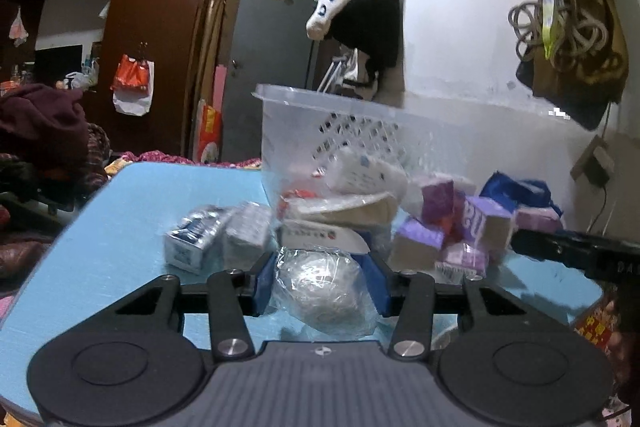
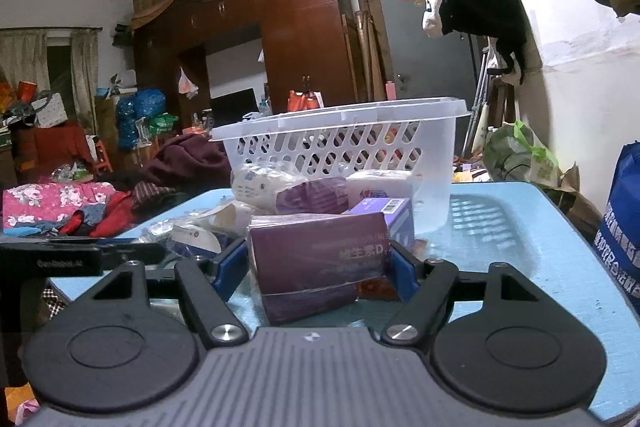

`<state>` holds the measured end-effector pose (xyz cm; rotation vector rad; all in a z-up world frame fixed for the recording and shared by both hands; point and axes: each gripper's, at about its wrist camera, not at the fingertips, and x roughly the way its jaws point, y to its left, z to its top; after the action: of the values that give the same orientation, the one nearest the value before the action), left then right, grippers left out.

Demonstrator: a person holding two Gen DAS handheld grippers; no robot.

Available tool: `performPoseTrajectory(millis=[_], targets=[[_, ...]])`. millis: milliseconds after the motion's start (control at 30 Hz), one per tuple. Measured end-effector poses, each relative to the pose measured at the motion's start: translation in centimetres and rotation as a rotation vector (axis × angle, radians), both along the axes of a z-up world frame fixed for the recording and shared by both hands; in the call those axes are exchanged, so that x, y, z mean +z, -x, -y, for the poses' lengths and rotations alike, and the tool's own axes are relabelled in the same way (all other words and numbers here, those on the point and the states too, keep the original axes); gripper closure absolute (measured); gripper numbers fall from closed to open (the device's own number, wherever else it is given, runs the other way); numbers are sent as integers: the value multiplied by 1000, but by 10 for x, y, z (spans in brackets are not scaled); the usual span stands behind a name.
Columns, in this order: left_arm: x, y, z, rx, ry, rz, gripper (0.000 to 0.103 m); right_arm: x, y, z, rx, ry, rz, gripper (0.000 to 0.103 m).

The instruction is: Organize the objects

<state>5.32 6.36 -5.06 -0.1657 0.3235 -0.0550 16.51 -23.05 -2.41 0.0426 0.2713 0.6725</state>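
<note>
Crowding the blue table point(image 1: 120, 227): translucent slotted plastic basket point(image 1: 340, 131) at 12 o'clock, small blue-white cartons point(image 1: 192, 241) at 10, purple boxes point(image 1: 452, 227) at 2, blocking the path to the basket. Left gripper point(image 1: 324, 283) clenched on a crinkly clear-wrapped white bundle point(image 1: 320, 287), soft, rounded, just in front of the pile. Right gripper point(image 2: 316, 263) grasping a glossy dark purple box point(image 2: 316, 259), rectangular, tilted, with packets and the basket behind it at 12.
</note>
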Motion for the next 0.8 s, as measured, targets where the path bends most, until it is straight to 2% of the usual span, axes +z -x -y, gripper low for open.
performPoseTrajectory(millis=[267,367,433,533,600,700,767,800], targets=[[9,-2,-9,-32,50,45,52,12,3,4,-11,-17,41,28],[35,-21,-4,-91,54,82,52,31,-7,1,1,-19,70,28],[68,-44,1,-120,25,121,52,57,-19,-5,2,-21,122,28],[112,-94,6,-124,10,126,51,99,-51,-27,-9,20,180,28],[127,-131,6,-100,2,87,51,117,-81,-43,-24,62,169,28],[126,-168,1,-79,37,32,51,124,-119,-56,-12,80,102,28],[121,-181,4,-59,-20,4,27,119,-130,-69,-33,151,110,24],[117,-188,5,-31,-45,-20,8,115,-133,-72,-47,172,108,12]])
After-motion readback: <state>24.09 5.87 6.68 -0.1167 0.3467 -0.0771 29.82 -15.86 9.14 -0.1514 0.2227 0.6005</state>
